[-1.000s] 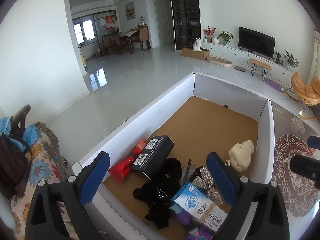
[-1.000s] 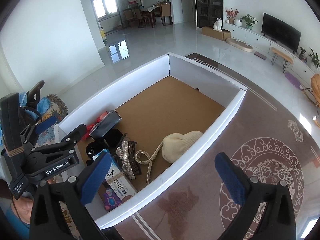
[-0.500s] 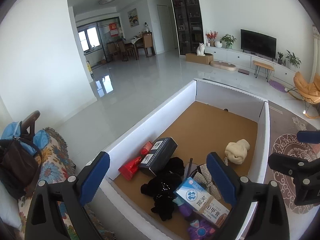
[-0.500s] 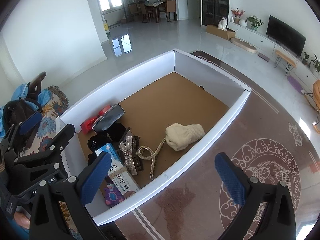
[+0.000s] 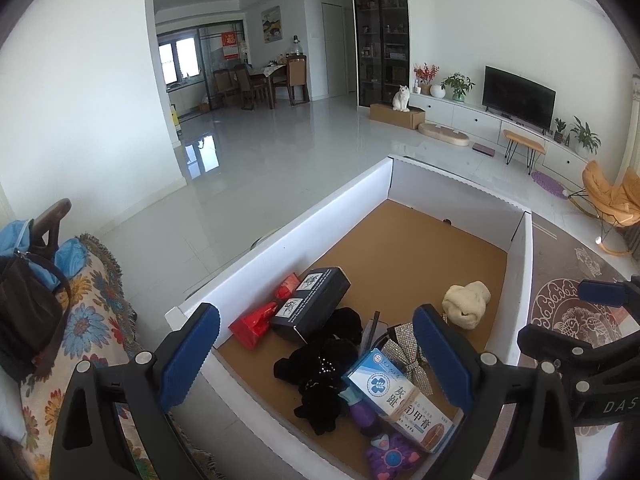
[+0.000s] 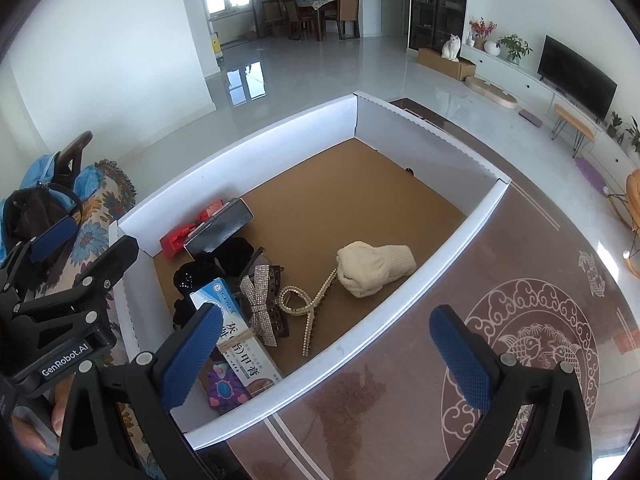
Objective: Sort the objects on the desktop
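Observation:
A white-walled cardboard tray [image 5: 280, 248] [image 6: 448, 248] holds the objects at its near end: a black box [image 5: 316, 300] [image 6: 220, 232], a red packet [image 5: 256, 320] [image 6: 176, 240], black cloth [image 5: 320, 372], a blue-white medicine box [image 5: 396, 392] [image 6: 236, 340], a rhinestone bow clip [image 5: 404, 352] [image 6: 260, 304], a purple toy [image 5: 390, 456] [image 6: 226, 388], a cream knitted piece [image 5: 466, 304] [image 6: 374, 266] and a bead chain [image 6: 312, 308]. My left gripper [image 5: 316, 356] is open and empty above the pile. My right gripper [image 6: 328, 356] is open and empty over the tray's right wall.
A floral-covered seat [image 5: 88, 320] with a brown bag [image 5: 24, 312] stands left of the tray. A patterned brown rug [image 6: 520, 340] lies to the right. The far half of the tray floor [image 6: 340, 184] is bare cardboard. A white cat [image 5: 401, 98] sits far off.
Both grippers have drawn back and risen a little, so the tray and its objects look smaller and lower. Both stay open. The objects have not moved.

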